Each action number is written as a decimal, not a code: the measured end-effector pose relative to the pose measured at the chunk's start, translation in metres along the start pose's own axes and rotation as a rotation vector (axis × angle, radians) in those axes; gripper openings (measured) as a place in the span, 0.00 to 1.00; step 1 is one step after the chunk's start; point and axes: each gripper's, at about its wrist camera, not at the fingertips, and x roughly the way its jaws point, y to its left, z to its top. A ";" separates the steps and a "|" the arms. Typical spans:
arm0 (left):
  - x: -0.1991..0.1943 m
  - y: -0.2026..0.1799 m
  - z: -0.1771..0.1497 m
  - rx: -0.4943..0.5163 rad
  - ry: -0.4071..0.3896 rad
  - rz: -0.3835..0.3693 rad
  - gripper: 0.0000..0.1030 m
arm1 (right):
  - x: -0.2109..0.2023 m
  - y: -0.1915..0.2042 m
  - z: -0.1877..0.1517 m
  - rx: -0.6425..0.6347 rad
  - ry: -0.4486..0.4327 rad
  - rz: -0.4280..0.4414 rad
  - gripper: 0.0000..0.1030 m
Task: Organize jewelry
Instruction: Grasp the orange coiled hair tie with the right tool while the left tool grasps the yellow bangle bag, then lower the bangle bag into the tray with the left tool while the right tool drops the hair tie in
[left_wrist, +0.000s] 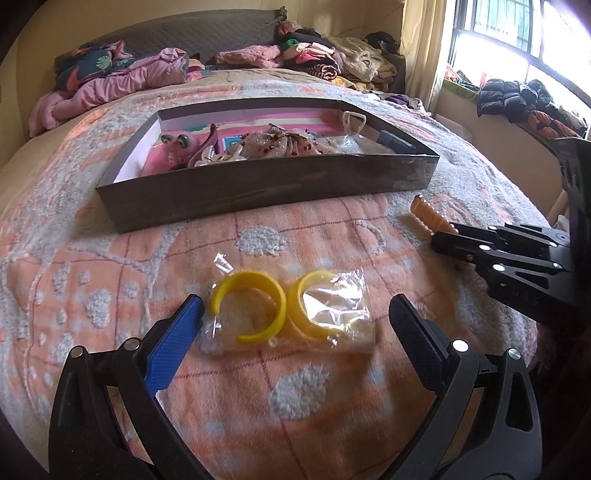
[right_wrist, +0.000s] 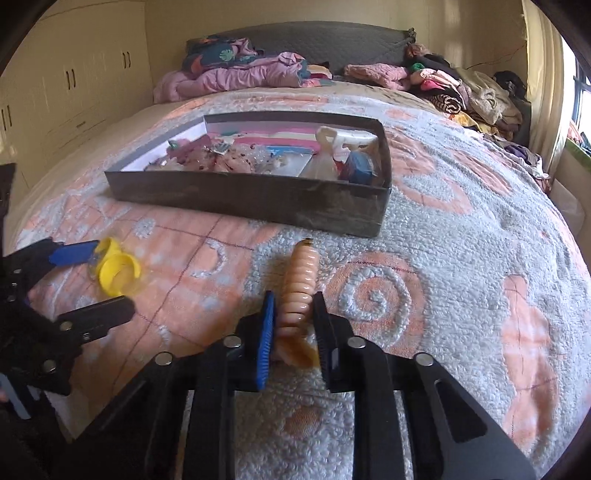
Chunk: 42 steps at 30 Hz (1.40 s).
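Two yellow hoop earrings (left_wrist: 258, 314) lie in a clear plastic bag (left_wrist: 343, 310) on the bedspread, just ahead of my left gripper (left_wrist: 295, 314), which is open around them without touching. They also show in the right wrist view (right_wrist: 116, 271). My right gripper (right_wrist: 293, 306) is shut on a peach ribbed bracelet (right_wrist: 301, 280), which lies on the bedspread and also shows in the left wrist view (left_wrist: 430, 216). A dark shallow box (left_wrist: 258, 184) holding several pieces of jewelry and pouches sits further up the bed; it also shows in the right wrist view (right_wrist: 258, 201).
The bed has a peach and grey textured bedspread (right_wrist: 461, 258). Piles of clothes (left_wrist: 325, 59) and a pink blanket (left_wrist: 110, 88) lie at the headboard. A window ledge (left_wrist: 517, 107) with jackets is at the right. Wardrobes (right_wrist: 74, 92) stand at the left.
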 end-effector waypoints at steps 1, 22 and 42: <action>0.001 -0.001 0.001 0.001 -0.001 -0.001 0.89 | -0.003 -0.001 -0.001 0.007 -0.003 0.008 0.18; -0.037 0.007 0.006 -0.019 -0.068 -0.031 0.71 | -0.059 0.033 0.009 -0.039 -0.115 0.074 0.18; -0.092 0.060 0.036 -0.114 -0.204 0.034 0.71 | -0.073 0.072 0.044 -0.144 -0.194 0.116 0.18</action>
